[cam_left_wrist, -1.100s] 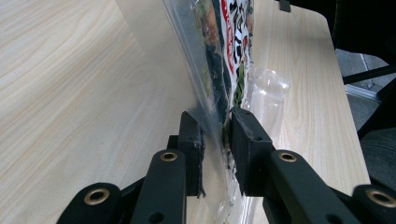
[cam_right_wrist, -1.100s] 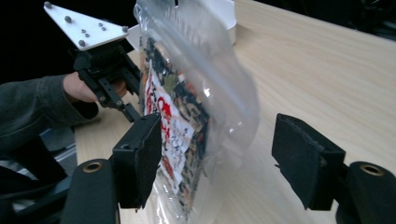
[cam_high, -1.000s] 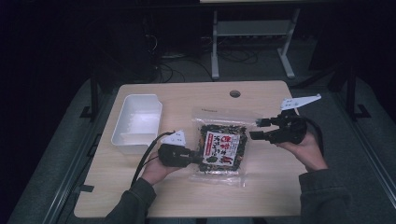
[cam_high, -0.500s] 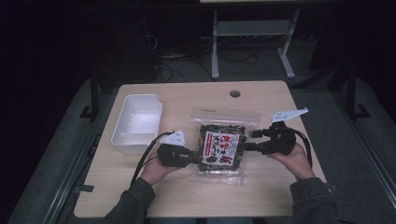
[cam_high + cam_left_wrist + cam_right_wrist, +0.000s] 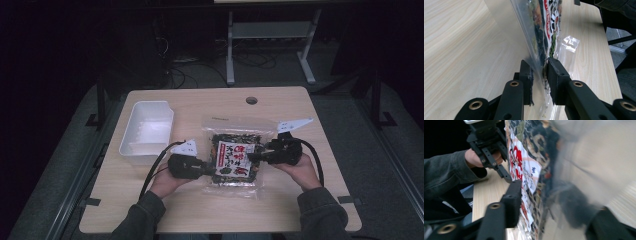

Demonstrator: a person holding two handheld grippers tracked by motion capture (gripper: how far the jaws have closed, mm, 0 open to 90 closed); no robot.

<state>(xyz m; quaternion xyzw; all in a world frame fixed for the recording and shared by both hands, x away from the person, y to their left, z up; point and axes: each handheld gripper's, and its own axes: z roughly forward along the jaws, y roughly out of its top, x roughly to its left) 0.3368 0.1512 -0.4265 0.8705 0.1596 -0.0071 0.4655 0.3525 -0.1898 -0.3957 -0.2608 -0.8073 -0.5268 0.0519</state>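
Note:
A clear bag of dark snack mix with a red and white label (image 5: pixel 235 155) lies in the middle of the wooden table (image 5: pixel 280 210). My left gripper (image 5: pixel 209 169) is shut on the bag's left edge; in the left gripper view its pads (image 5: pixel 540 67) pinch the clear plastic (image 5: pixel 541 30). My right gripper (image 5: pixel 253 156) sits at the bag's right edge. Its jaws have just been closing, with the bag (image 5: pixel 529 177) between them, one jaw on the label side and the other blurred behind the plastic (image 5: pixel 544 205). They still stand apart.
A white rectangular tray (image 5: pixel 147 131) stands at the table's left, close to my left hand. A round cable hole (image 5: pixel 251 100) is near the far edge. Beyond the table are a metal stand (image 5: pixel 270 35) and floor cables.
My right gripper came down and leftward from over the table's right side to the bag's right edge, so the bag now lies between its jaws. The left gripper has kept its hold.

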